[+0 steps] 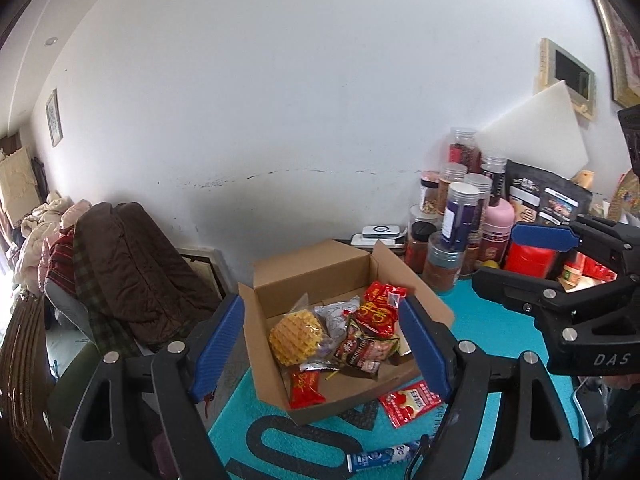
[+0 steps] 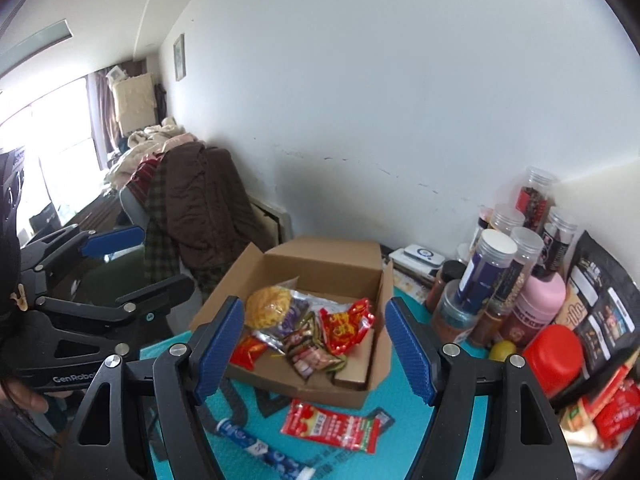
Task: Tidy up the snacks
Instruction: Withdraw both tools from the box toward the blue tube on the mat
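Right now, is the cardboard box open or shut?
Open: the cardboard box has its flaps up, snack packets visible inside.

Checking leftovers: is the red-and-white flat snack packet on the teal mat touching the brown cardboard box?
Apart. In the right wrist view, a strip of teal mat separates the packet from the box's front wall.

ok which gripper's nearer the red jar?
Right. The right gripper hangs just left of the red jar, fingers open. The left gripper is further left, on the far side of the right one.
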Motion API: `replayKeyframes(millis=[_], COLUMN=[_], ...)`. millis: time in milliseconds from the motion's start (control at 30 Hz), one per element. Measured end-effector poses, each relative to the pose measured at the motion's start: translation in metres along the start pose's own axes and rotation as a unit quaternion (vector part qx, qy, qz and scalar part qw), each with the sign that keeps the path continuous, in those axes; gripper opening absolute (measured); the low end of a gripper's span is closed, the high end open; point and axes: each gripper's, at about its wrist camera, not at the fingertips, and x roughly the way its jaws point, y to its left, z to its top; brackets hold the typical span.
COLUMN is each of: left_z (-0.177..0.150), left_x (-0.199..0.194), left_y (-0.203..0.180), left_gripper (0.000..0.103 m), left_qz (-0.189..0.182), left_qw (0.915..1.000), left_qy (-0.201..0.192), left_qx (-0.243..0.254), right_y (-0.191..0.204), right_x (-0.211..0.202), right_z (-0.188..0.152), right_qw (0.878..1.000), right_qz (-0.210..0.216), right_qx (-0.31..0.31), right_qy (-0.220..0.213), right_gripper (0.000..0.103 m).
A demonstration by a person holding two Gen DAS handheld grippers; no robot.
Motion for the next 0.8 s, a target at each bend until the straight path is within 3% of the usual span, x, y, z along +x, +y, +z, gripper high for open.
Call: replayKeyframes(millis=[400, 800], left_z=[-0.028, -0.068], left_x=[-0.044, -0.037], left_y=[-0.024, -0.040], left_gripper=[0.081, 0.081], left_qz=[-0.034, -0.057], left_qw=[0.9990, 0.9981], left_qy=[-0.017, 0.009], left_qx=[0.024, 0.024], right_y=[0.007, 0.012], right_x=[-0.040, -0.045], right_z=[-0.034, -0.084], right_qw=[1.000, 1.000], right_qz=[0.016, 0.004], right_qx=[0.008, 0.021], right_qy=[-0.014, -0.007], right_gripper=[0.076, 0.076])
